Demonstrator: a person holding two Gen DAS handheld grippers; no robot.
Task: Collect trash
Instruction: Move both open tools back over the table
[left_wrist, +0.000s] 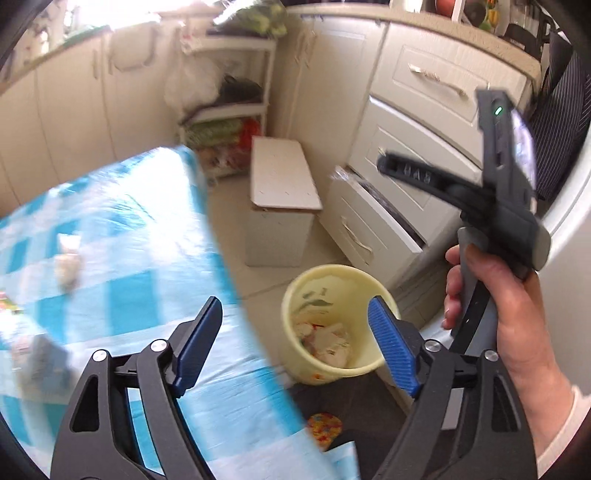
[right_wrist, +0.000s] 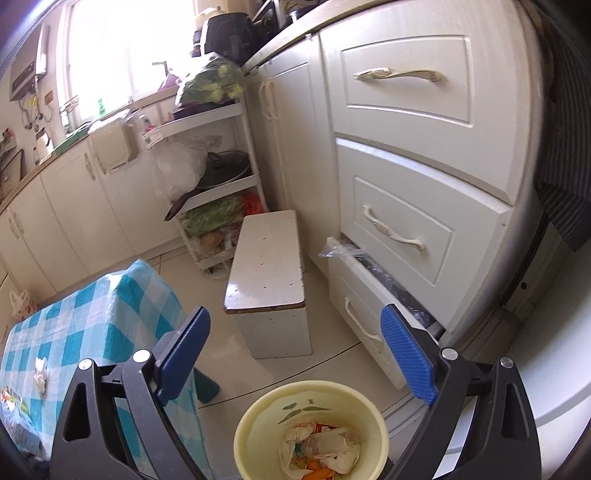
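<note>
A pale yellow bin (left_wrist: 295, 314) stands on the floor beside the table and holds crumpled paper and wrappers (left_wrist: 327, 341); it also shows in the right wrist view (right_wrist: 258, 417). My left gripper (left_wrist: 295, 332) is open and empty, over the table edge near the bin. My right gripper (right_wrist: 295, 358) is open and empty, above the bin; it also shows in the left wrist view (left_wrist: 491, 199), held in a hand. Crumpled tissue (left_wrist: 68, 267) lies on the blue checked tablecloth (left_wrist: 140, 240), seen too in the right wrist view (right_wrist: 40, 376).
A white stool (right_wrist: 267, 277) stands on the floor behind the bin. White drawers (right_wrist: 406, 221) are on the right, the lowest one ajar. A shelf rack (right_wrist: 218, 184) with a pan and vegetables stands in the corner. More wrappers (right_wrist: 13, 402) lie on the table.
</note>
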